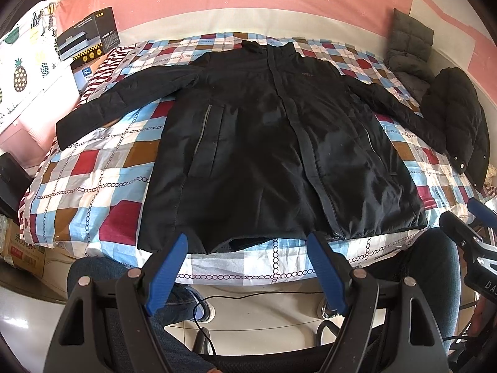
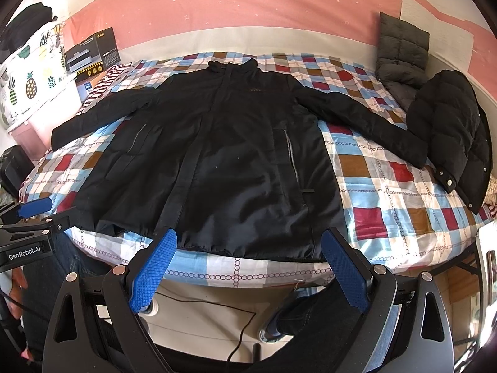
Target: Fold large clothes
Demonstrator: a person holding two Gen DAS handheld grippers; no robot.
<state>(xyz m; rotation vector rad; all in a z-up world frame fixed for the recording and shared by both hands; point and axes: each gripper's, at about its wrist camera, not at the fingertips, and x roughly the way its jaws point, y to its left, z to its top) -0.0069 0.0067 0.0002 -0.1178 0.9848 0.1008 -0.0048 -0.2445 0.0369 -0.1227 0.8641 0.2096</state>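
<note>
Both tongs stand with their blue-padded jaws spread apart and nothing between them. Left gripper [image 1: 247,242] hovers just short of the near edge of the bed, its fingertips framing the hem of the black jacket [image 1: 264,143] without touching it. Right gripper [image 2: 248,237] is held likewise, jaws wide, in front of the hem on the jacket's other half; in the left wrist view part of it shows at the right margin [image 1: 480,211], and in the right wrist view the left gripper shows at the left margin [image 2: 32,206].

Black jacket [image 2: 223,155]: laid flat and front-up on the checked bedspread [image 1: 102,161], collar toward the far wall, hem at the near edge of the bed, front closed along the centre placket. Both sleeves are spread outward and slightly down, one toward each side of the bed. Grey-edged pocket openings show on each front panel.

Second black padded coat [image 2: 450,136]: bunched at the right side of the bed, touching or overlapping the cuff of the jacket's sleeve. Grey quilted cushion [image 2: 400,52]: propped against the pink wall [image 2: 248,9] behind that coat. Dark printed box [image 1: 90,34]: at the far left corner, beside a pineapple-print cloth [image 1: 21,71]. The operator's legs, shoes and a black cable [image 2: 217,307] on the floor appear below the bed edge.
</note>
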